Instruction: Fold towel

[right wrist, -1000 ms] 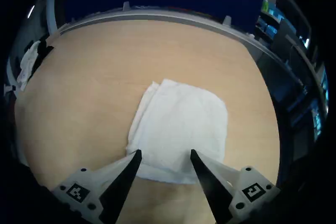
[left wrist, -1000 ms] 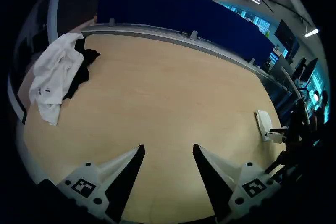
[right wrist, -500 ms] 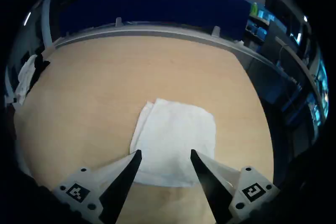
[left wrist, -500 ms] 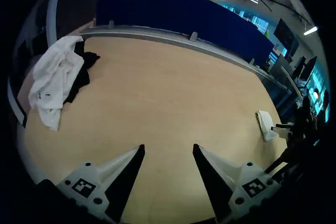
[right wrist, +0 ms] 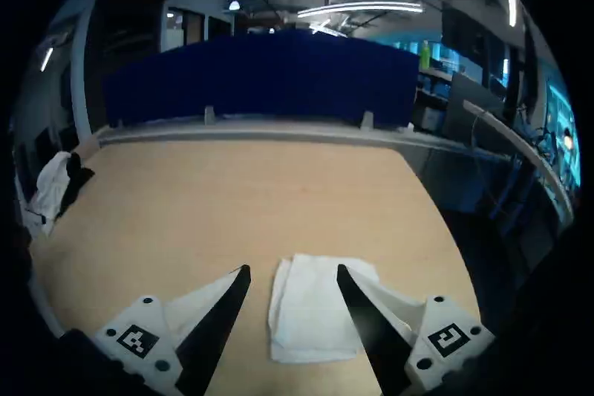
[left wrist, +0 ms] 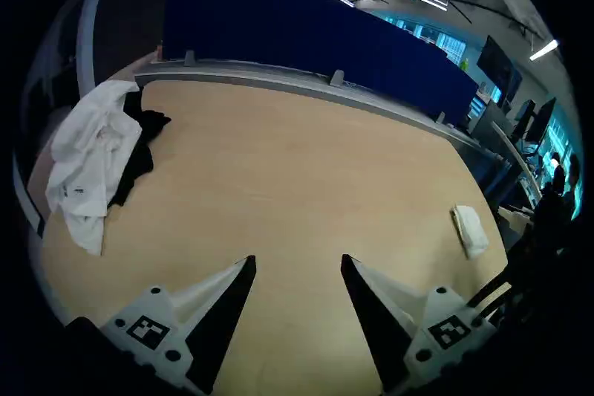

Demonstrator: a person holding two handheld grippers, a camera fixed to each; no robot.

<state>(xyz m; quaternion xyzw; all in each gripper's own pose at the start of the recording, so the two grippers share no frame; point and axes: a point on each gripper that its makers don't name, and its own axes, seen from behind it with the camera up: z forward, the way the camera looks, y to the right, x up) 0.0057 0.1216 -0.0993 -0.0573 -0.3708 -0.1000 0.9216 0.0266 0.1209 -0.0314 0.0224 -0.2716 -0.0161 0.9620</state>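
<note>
A folded white towel (right wrist: 312, 307) lies flat on the wooden table (right wrist: 223, 203), close below my right gripper (right wrist: 293, 281), which is open with nothing between its fingers. In the left gripper view the same towel (left wrist: 469, 230) shows small at the table's far right edge. My left gripper (left wrist: 297, 270) is open and empty above bare wood (left wrist: 297, 173).
A heap of white cloth (left wrist: 93, 147) over dark clothing (left wrist: 141, 147) lies at the table's left end, seen too as a small heap (right wrist: 52, 184) in the right gripper view. A blue partition (left wrist: 312, 32) runs behind the table. Desks and monitors (left wrist: 512, 76) stand at the right.
My right gripper has pulled back and tilted up from the towel, which now sits lower and smaller in its view. The left gripper has barely shifted.
</note>
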